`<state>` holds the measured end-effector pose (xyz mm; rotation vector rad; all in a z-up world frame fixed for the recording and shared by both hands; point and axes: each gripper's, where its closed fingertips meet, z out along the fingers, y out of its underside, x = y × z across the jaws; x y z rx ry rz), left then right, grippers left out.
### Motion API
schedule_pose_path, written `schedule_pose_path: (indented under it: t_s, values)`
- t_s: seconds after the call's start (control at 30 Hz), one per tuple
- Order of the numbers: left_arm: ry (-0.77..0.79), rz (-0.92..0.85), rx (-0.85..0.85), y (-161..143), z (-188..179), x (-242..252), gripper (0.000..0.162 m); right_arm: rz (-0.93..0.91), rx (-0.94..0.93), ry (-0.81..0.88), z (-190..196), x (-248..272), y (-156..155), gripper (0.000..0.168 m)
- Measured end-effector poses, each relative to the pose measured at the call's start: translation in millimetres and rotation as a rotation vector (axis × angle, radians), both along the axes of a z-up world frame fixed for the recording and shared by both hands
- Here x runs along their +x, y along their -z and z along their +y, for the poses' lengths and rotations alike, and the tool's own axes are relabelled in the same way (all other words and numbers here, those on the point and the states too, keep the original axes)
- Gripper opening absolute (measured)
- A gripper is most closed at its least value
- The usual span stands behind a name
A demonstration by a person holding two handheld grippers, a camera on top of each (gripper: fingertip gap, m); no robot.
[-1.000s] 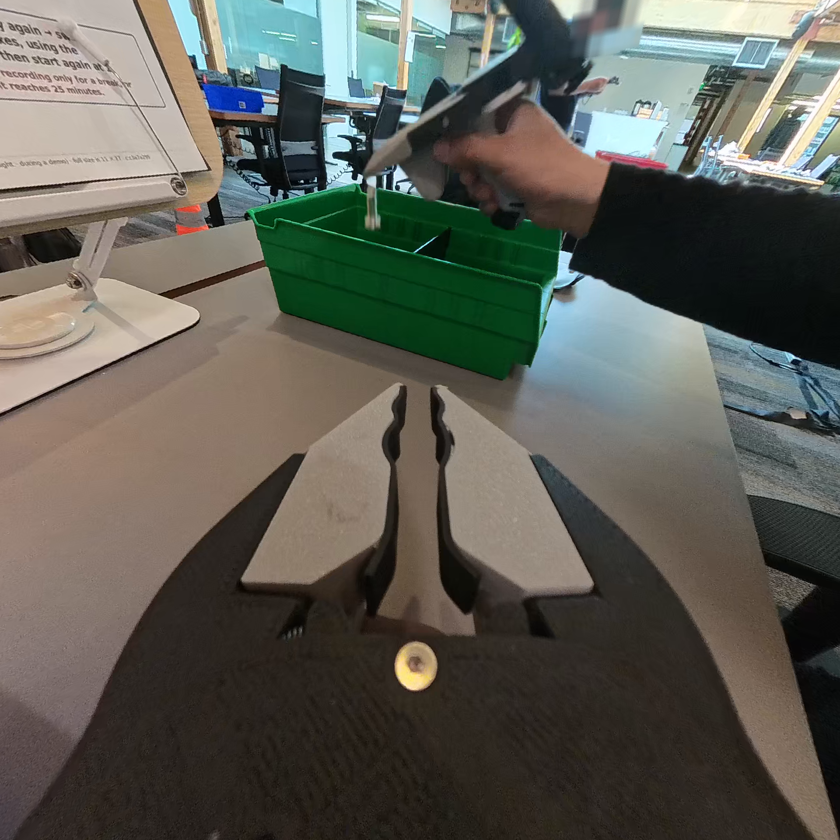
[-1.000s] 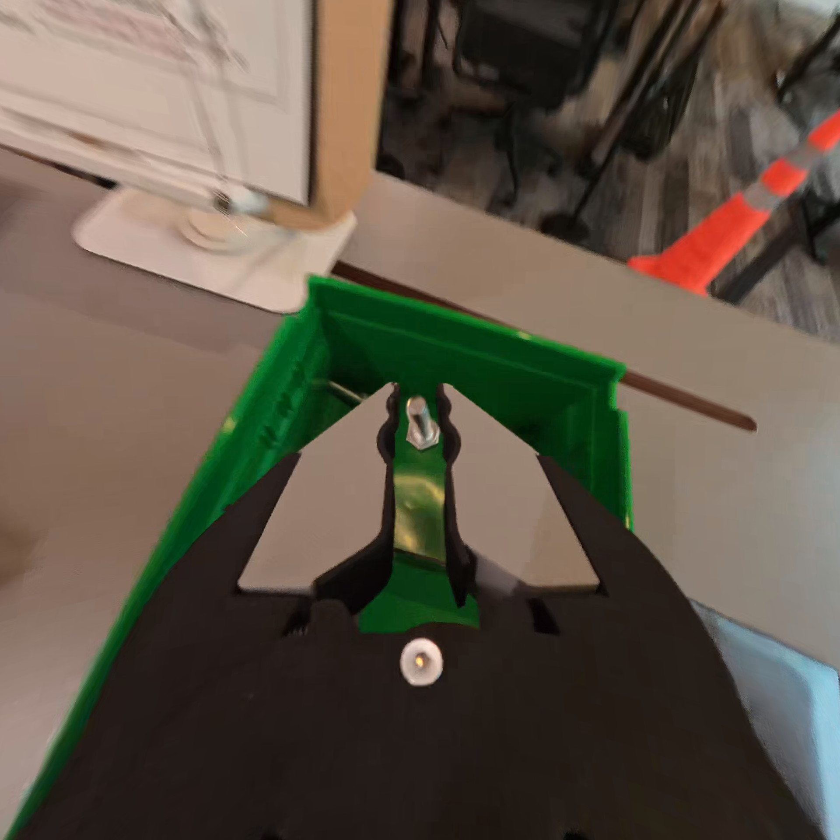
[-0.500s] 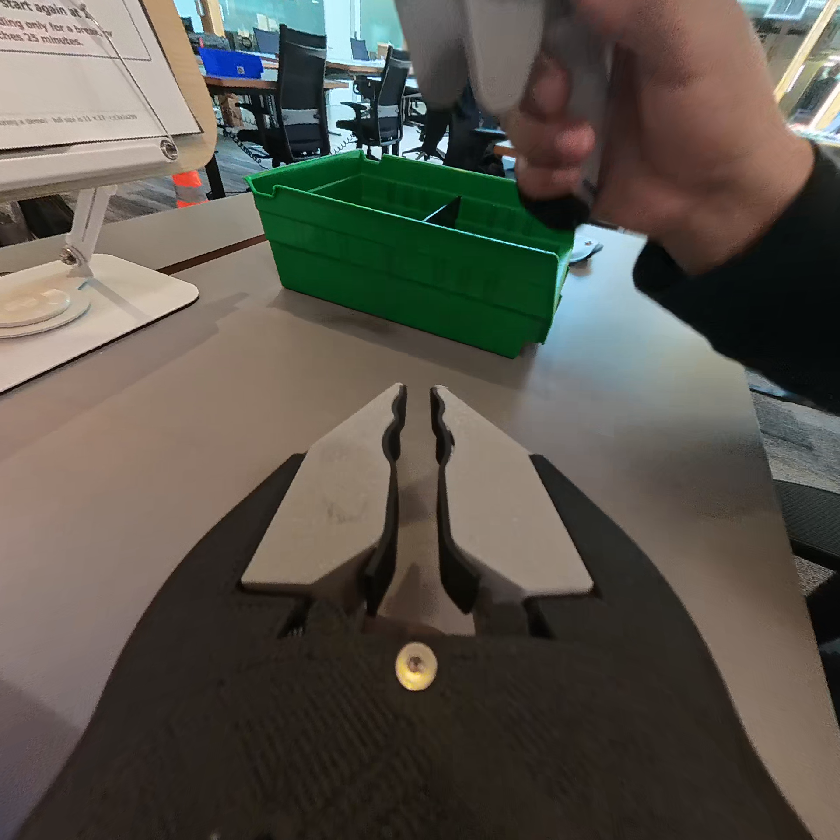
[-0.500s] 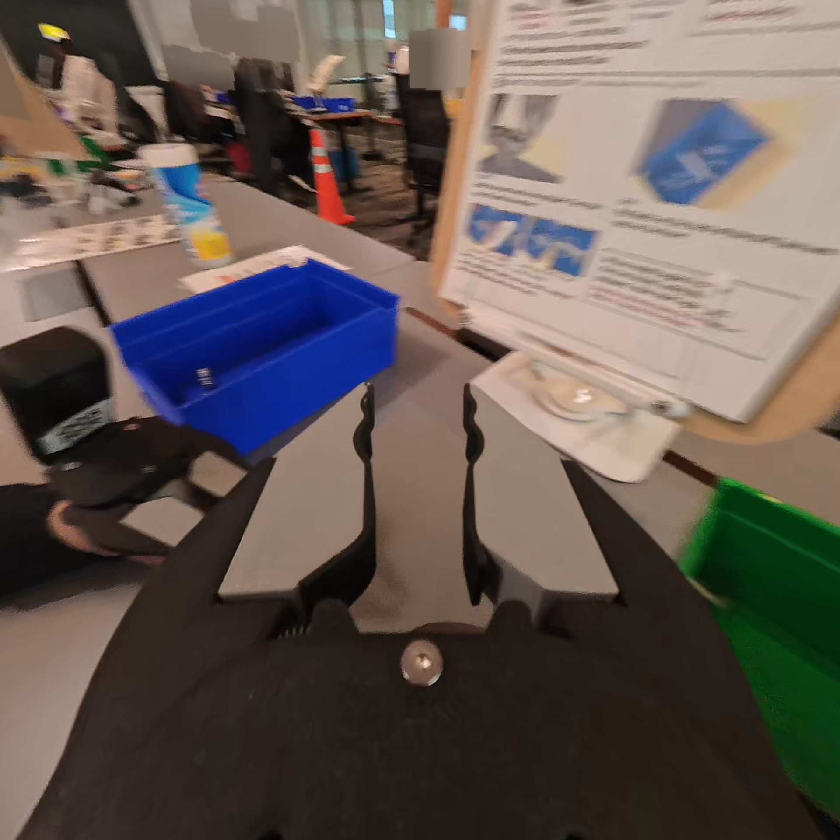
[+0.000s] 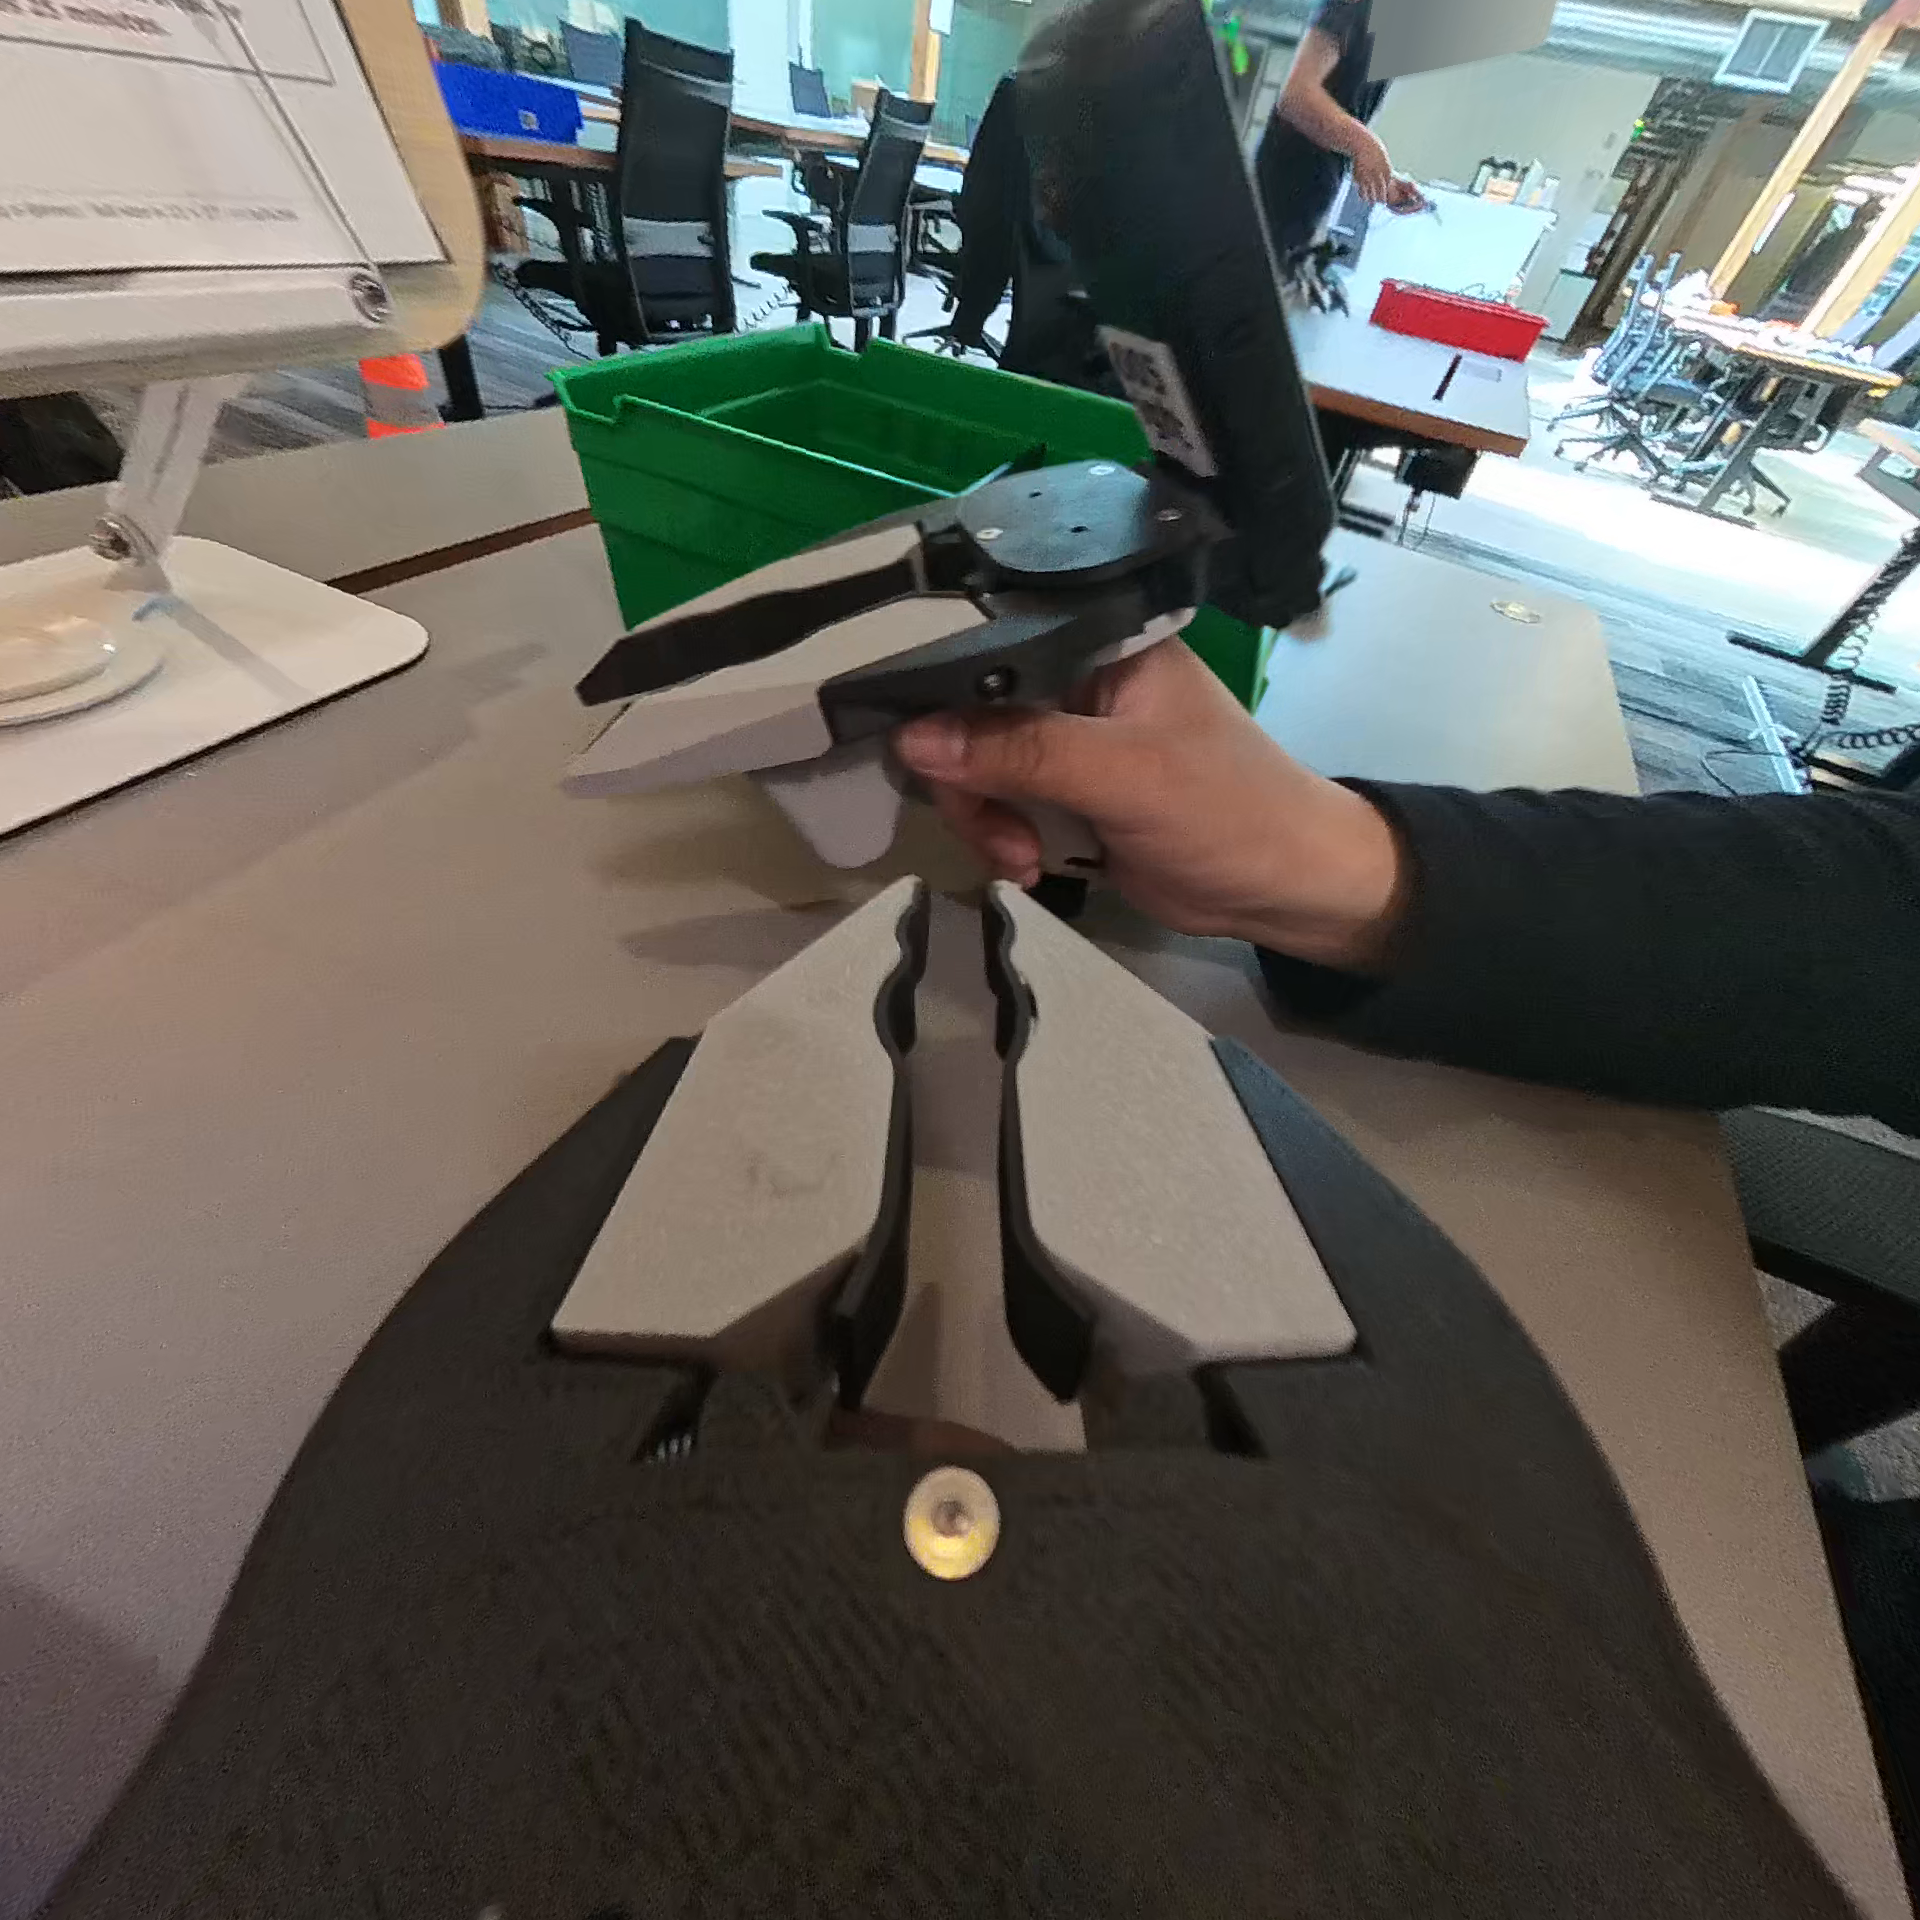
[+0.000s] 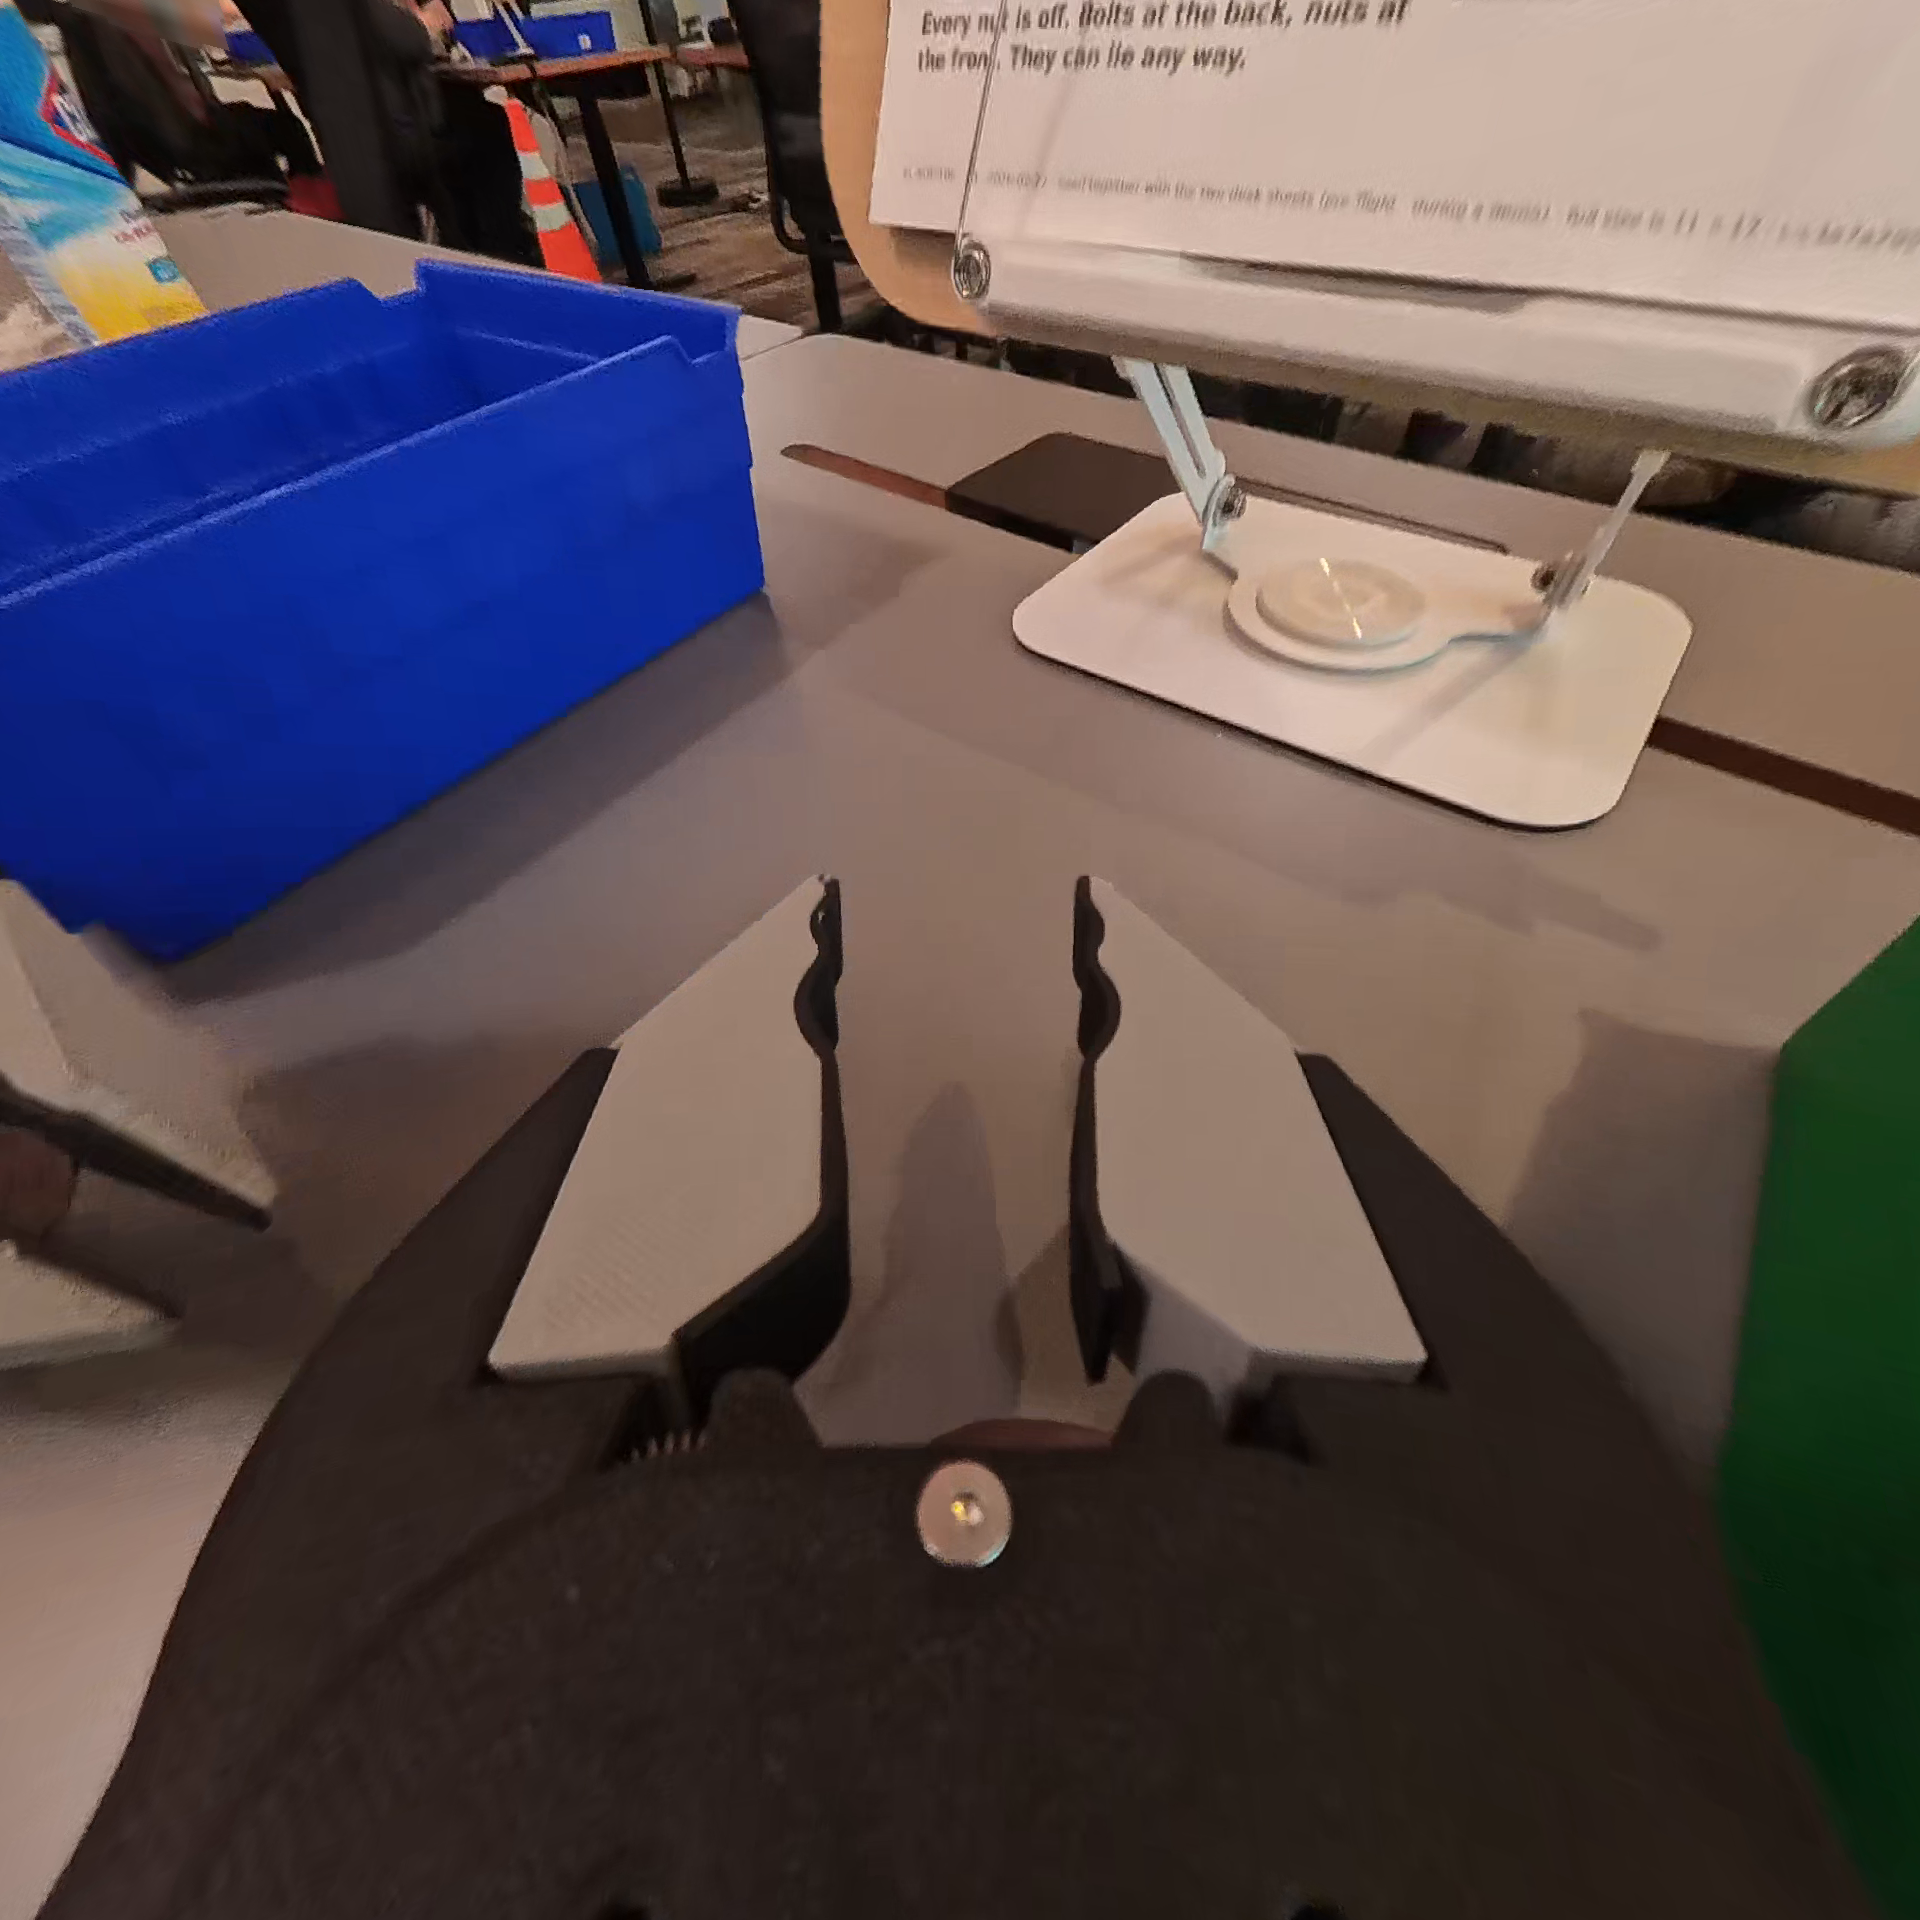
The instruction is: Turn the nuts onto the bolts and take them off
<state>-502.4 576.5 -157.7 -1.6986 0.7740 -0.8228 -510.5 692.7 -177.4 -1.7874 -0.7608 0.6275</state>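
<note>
No nut or bolt shows in either view now. My left gripper (image 5: 956, 912) hovers low over the grey table (image 5: 312, 1039), its jaws almost together with nothing between them. My right gripper (image 6: 954, 904) is open and empty above the table. In the left wrist view the right gripper (image 5: 577, 732) is held by a hand (image 5: 1143, 790) just ahead of the left fingers, pointing left. It is in front of the green bin (image 5: 727, 468). The green bin's corner (image 6: 1849, 1299) is at the right edge of the right wrist view. A blue bin (image 6: 364, 582) stands ahead to the left.
A white document stand (image 6: 1351, 665) with a printed sheet stands ahead of the right gripper and at the left in the left wrist view (image 5: 208, 644). A wipes canister (image 6: 62, 208) is behind the blue bin. Office chairs (image 5: 665, 208) and other tables are beyond the table's far edge.
The right gripper held a bolt over the green bin, then opened and came away empty. It swung left and down to just in front of the left gripper. The left gripper hardly moved.
</note>
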Motion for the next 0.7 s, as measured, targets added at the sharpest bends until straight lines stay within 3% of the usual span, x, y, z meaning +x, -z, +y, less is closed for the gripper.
schedule_pose_path:
  t_s: [0.13,0.27,0.37,0.5,0.6,0.7]
  values:
    - [0.041,0.055,0.004,8.9,-7.4,9.3,0.009,-0.02,-0.021,-0.039,-1.9,-9.5,9.9,0.047]
    - [0.079,-0.087,-0.117,-3.2,-20.0,3.6,0.016,-0.06,-0.041,-0.061,-6.6,-15.4,18.1,0.05]
    - [0.055,-0.175,-0.121,-34.4,-28.8,-29.5,0.016,-0.077,-0.036,-0.077,-9.5,-17.1,19.5,0.05]
    - [-0.011,-0.122,-0.152,-66.6,-32.1,-99.9,0.017,-0.096,-0.05,-0.085,-9.5,-19.1,23.1,0.049]
    - [-0.208,0.169,-0.156,-58.8,-12.1,-174.9,0.016,-0.084,-0.057,-0.097,-11.0,-21.2,22.4,0.048]
    - [-0.407,0.627,-0.359,-3.4,-1.2,-264.0,0.02,-0.067,-0.083,-0.105,-13.4,-23.1,23.0,0.048]
